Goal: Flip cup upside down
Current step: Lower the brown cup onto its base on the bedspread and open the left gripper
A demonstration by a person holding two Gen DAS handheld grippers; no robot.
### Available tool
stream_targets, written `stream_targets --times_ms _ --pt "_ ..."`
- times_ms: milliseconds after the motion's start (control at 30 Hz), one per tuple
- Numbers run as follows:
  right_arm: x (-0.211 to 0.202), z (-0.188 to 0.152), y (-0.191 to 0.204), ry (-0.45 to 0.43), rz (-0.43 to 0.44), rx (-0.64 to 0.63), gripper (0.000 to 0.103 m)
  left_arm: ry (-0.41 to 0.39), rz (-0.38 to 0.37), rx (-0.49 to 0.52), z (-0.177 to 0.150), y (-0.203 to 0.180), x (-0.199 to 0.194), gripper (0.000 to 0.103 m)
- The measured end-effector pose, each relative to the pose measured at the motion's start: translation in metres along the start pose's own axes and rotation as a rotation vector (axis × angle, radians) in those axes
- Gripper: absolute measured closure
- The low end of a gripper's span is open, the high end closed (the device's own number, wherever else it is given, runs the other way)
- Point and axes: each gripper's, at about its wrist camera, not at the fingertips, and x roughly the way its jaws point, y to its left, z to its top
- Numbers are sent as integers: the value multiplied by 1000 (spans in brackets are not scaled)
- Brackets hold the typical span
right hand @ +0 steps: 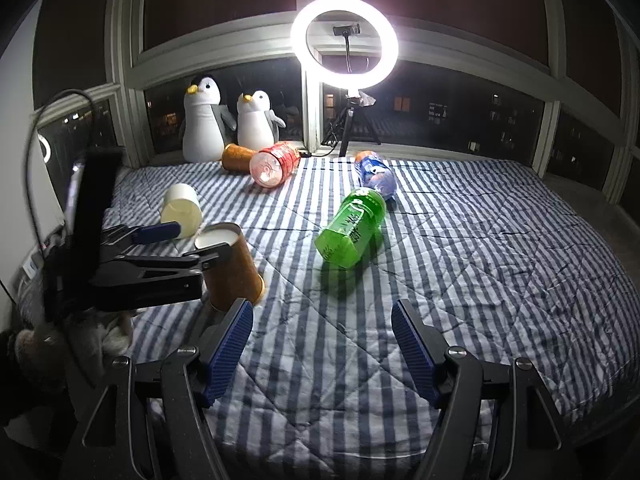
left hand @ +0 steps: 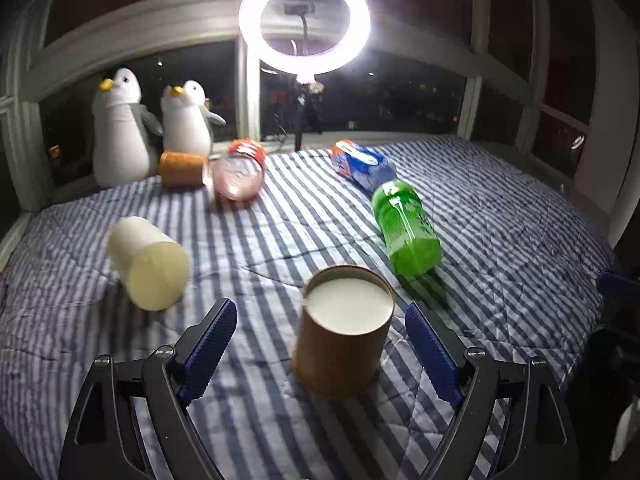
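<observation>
A brown paper cup (left hand: pixel 340 344) stands upside down on the striped bedspread (left hand: pixel 280 240), its white base facing up. My left gripper (left hand: pixel 320 344) is open, with its blue fingers on either side of the cup and apart from it. The right wrist view shows the same cup (right hand: pixel 234 268) leaning a little, with the left gripper (right hand: pixel 188 240) around it. My right gripper (right hand: pixel 322 344) is open and empty over the bedspread (right hand: pixel 480 260), to the right of the cup.
A white cup (left hand: pixel 150 262) lies on its side to the left. A second brown cup (left hand: pixel 182 168), a red bottle (left hand: pixel 240 176), a blue bottle (left hand: pixel 362 166) and a green bottle (left hand: pixel 406 228) lie further back. Two plush penguins (left hand: pixel 120 128) and a ring light (left hand: pixel 304 20) stand by the window.
</observation>
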Motion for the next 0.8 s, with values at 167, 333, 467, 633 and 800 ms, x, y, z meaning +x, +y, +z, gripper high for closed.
stream_targets --times_ms 167,333,467,633,800 --pt "-2 5 12 -34 18 12 25 -41 21 -21 1 12 -34 10" --pt "-4 9 29 -59 40 7 16 -74 44 -53 -2 28 -69 6" --pt "-6 10 44 -76 44 0 12 -85 63 -83 -8 42 -93 5" --pt "-4 8 61 -72 63 2 8 -63 75 -124 -20 60 -120 2" --pt "1 1 79 -47 59 -7 8 -20 105 -178 -40 75 -139 2"
